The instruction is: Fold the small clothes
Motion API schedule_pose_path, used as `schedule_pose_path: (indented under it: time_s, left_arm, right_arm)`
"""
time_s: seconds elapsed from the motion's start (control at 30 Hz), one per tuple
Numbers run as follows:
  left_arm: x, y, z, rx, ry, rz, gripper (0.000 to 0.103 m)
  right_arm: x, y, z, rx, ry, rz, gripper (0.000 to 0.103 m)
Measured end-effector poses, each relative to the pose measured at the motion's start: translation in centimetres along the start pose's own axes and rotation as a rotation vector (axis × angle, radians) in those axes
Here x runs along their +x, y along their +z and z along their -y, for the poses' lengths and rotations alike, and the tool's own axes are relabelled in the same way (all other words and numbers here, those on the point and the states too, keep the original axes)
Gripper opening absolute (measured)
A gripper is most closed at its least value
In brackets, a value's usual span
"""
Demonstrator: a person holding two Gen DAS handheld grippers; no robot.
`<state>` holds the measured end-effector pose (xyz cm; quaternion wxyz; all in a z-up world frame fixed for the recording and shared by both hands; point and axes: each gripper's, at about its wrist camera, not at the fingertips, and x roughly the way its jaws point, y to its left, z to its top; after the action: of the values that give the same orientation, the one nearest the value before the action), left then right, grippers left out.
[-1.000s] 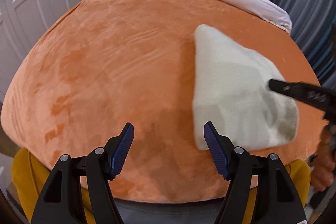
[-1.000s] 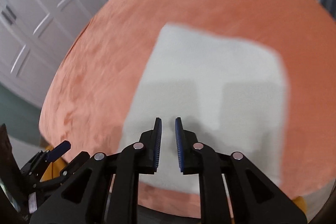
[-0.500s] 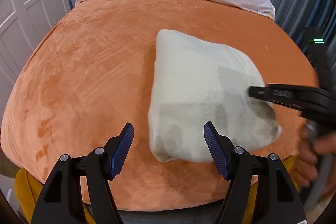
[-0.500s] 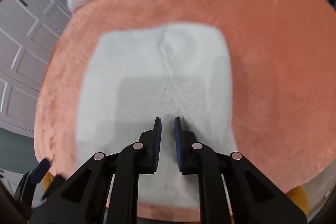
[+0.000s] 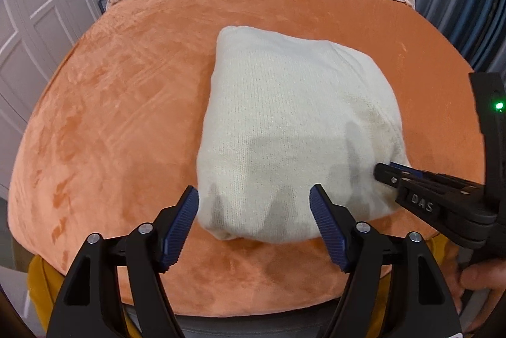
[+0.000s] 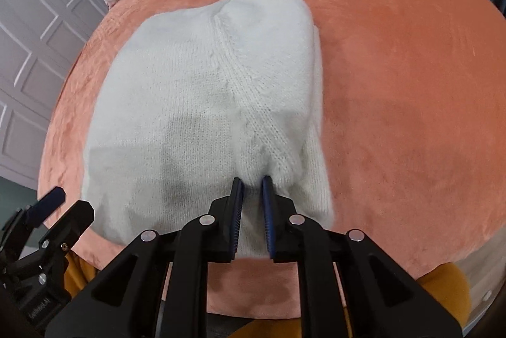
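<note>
An orange plush blanket (image 5: 126, 103) is spread wide, and a folded cream knit garment (image 5: 284, 129) is laid on its near-right part. Over the garment's near edge the left gripper (image 5: 254, 211) is held wide apart. The garment's near-right corner is pinched by the right gripper (image 6: 252, 189).

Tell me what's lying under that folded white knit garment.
The white knit garment lies directly on the orange plush blanket, which shows on all sides. Whatever lies beneath its middle is covered. The right tool pinches a fold at its near edge; the left tool is open.
</note>
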<state>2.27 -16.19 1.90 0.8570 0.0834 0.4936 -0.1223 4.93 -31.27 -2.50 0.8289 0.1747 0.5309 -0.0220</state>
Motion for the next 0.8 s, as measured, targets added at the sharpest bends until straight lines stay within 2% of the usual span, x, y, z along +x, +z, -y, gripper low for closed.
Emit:
schedule_pose_path:
  time_s: [0.13,0.23,0.3,0.37,0.47,0.57,0.63,0.73,0.8]
  left_arm:
    - [0.0,0.0,0.3,0.008,0.009,0.001,0.073]
    - [0.1,0.1,0.7,0.015,0.01,0.001,0.073]
    - [0.2,0.0,0.8,0.014,0.01,-0.002,0.073]
    - [0.4,-0.1,1.0,0.013,0.01,-0.01,0.073]
    - [0.4,-0.2,1.3,0.028,0.019,-0.014,0.073]
    - [0.6,-0.4,1.5,0.036,0.035,-0.017,0.073]
    - [0.7,-0.3,1.2,0.025,0.033,-0.022,0.073]
    - [0.7,-0.3,0.6,0.015,0.043,-0.017,0.075]
    - [0.8,-0.2,0.2,-0.001,0.046,-0.02,0.075]
  right_arm:
    - [-3.8,-0.7,0.2,0.04,0.031,0.075,0.013]
    - [-5.3,-1.5,1.0,0.06,0.005,0.091,0.021]
    - [-3.9,-2.1,1.5,0.054,-0.015,0.037,0.023]
    - [-0.9,-2.5,1.9,0.039,-0.045,-0.022,0.021]
    - [0.1,-2.8,1.4,-0.001,-0.068,0.011,0.022]
    - [0.0,-2.6,0.6,-0.027,-0.096,0.002,0.022]
    - [-1.1,-2.5,1.0,-0.003,-0.064,0.008,0.022]
    - [-3.9,-2.3,2.1,0.066,0.032,0.074,0.025]
    - [-5.5,-1.6,2.9,0.105,0.092,0.123,0.031]
